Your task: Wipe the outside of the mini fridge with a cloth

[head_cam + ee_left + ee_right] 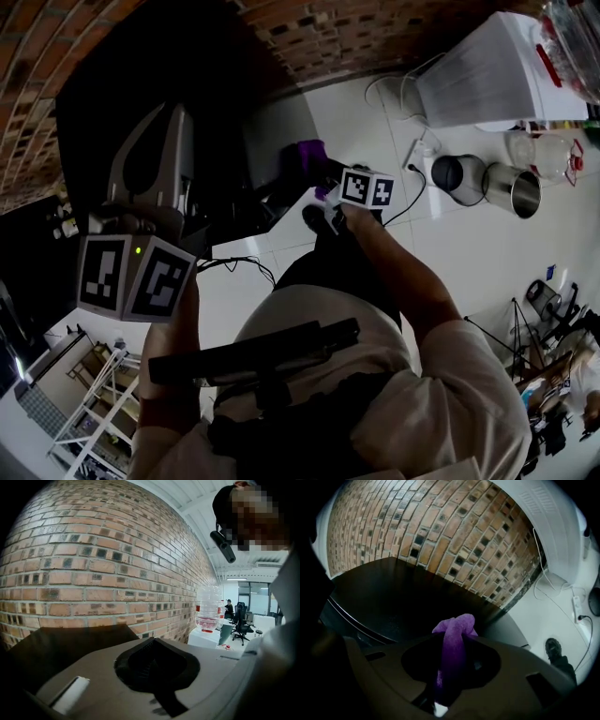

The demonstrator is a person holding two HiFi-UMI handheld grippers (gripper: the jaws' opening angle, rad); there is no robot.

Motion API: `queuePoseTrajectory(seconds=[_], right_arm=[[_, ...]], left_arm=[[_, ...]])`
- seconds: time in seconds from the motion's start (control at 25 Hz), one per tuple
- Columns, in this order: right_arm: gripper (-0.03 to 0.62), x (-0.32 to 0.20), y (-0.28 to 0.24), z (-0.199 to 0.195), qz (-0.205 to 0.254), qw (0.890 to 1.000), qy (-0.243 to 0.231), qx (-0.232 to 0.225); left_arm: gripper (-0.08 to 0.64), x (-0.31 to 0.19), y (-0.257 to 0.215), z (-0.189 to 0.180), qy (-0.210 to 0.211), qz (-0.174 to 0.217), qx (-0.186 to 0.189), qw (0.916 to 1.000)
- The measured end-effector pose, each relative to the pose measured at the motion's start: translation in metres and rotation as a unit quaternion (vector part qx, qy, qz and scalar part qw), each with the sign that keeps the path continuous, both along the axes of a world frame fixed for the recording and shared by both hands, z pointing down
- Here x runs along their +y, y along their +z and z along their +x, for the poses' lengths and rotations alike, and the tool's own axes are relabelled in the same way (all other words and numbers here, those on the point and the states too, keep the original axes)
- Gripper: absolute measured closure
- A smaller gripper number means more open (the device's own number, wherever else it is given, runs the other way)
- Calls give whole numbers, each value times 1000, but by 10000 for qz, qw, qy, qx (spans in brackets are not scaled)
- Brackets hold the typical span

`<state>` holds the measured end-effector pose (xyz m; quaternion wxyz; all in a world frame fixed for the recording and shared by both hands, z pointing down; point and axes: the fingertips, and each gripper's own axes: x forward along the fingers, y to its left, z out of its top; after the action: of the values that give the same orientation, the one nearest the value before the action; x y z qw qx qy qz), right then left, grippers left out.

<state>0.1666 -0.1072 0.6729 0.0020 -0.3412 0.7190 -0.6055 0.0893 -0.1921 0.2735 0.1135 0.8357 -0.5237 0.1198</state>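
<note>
The black mini fridge (131, 89) stands against the brick wall at the upper left of the head view. My left gripper (171, 114) rests over its top, jaws shut with nothing between them; in the left gripper view the left gripper (157, 663) faces the fridge's dark top (65, 644) and the bricks. My right gripper (319, 187) is shut on a purple cloth (312, 155) by the fridge's right side. In the right gripper view the cloth (453, 637) sticks up out of the right gripper (450, 667), just in front of the fridge's black surface (393, 599).
A white water dispenser (497, 70) stands at the back right, with a dark kettle (457, 178), a steel pot (517, 189) and a power strip (418, 155) with cables on the white floor. A shoe (555, 648) shows on the floor. A metal rack (89, 394) is at lower left.
</note>
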Motion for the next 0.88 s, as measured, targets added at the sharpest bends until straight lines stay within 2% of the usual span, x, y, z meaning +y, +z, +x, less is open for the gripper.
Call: queuePoseTrajectory(seconds=[0.32, 0.68, 0.88], right_arm=[[502, 1, 54, 0, -440, 9980, -81, 435], [501, 9, 97, 3, -837, 9939, -150, 698], [502, 11, 115, 7, -1113, 9916, 16, 662]], left_arm=[[557, 0, 1, -1, -22, -8, 4, 10000], [557, -1, 1, -1, -17, -6, 0, 10000], [557, 0, 1, 1, 28, 6, -29, 10000]])
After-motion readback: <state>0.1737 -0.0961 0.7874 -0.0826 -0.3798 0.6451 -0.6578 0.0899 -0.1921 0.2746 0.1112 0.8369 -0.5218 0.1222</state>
